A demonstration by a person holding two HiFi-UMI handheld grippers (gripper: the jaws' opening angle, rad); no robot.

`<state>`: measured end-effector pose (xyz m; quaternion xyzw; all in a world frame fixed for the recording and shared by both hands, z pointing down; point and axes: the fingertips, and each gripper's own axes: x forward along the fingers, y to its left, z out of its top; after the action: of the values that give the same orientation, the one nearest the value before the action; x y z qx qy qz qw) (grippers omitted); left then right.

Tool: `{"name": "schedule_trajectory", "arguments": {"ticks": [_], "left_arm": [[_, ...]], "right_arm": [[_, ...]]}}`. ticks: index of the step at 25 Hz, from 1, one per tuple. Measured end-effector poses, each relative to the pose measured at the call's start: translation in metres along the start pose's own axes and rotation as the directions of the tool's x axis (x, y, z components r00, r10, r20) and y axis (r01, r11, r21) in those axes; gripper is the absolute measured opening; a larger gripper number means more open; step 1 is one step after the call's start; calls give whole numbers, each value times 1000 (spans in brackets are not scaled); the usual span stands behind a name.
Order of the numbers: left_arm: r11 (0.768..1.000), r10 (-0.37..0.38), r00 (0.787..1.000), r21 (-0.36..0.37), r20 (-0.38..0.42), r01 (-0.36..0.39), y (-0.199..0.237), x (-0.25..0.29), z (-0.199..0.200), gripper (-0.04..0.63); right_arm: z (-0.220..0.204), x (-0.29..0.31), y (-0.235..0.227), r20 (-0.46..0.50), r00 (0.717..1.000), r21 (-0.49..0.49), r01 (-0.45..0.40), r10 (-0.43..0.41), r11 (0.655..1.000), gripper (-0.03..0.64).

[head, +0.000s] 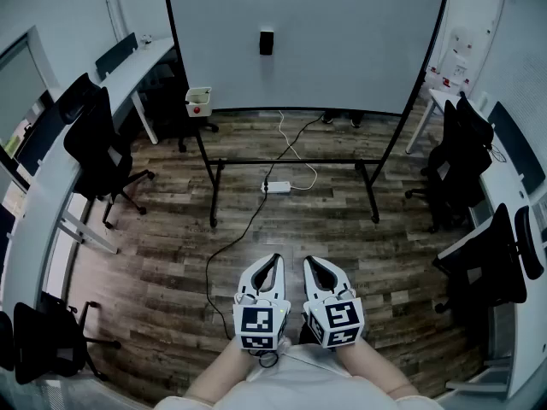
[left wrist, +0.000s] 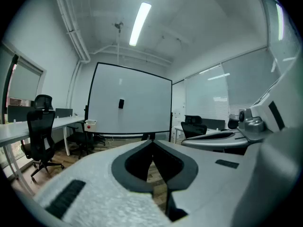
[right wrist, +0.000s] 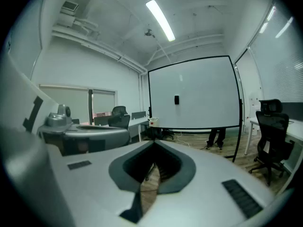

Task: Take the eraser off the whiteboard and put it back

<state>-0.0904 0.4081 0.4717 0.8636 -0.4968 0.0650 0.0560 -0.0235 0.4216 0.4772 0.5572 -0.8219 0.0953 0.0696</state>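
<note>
The eraser sat on the whiteboard, in the upper part of its face and a little left of the middle. It showed as a small dark block standing upright, its long axis vertical, with bare board all round it. It was too small in every view to make out more of its surface.

It was well apart from both claws, lying straight ahead of them and higher up across the wooden floor. The left gripper and the right gripper were held side by side close to the person's body, pointing toward the board. The eraser fell between their lines of aim. In the head view it lined up slightly better with the left one, but neither hand was clearly nearer.

Both claws were clenched on nothing, tips meeting. By my judgement, the coming reach would need a long advance and a lift, and the jaws would have to part to straddle the upright block.
</note>
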Motion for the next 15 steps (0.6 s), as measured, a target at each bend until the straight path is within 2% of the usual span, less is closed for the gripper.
{"name": "schedule_trajectory", "arguments": {"ticks": [15], "left_arm": [[1000, -7, 1000, -2, -22, 7, 6, 7, -7, 17]], "right_arm": [[-10, 6, -5, -22, 999, 32, 36, -36, 999, 27]]}}
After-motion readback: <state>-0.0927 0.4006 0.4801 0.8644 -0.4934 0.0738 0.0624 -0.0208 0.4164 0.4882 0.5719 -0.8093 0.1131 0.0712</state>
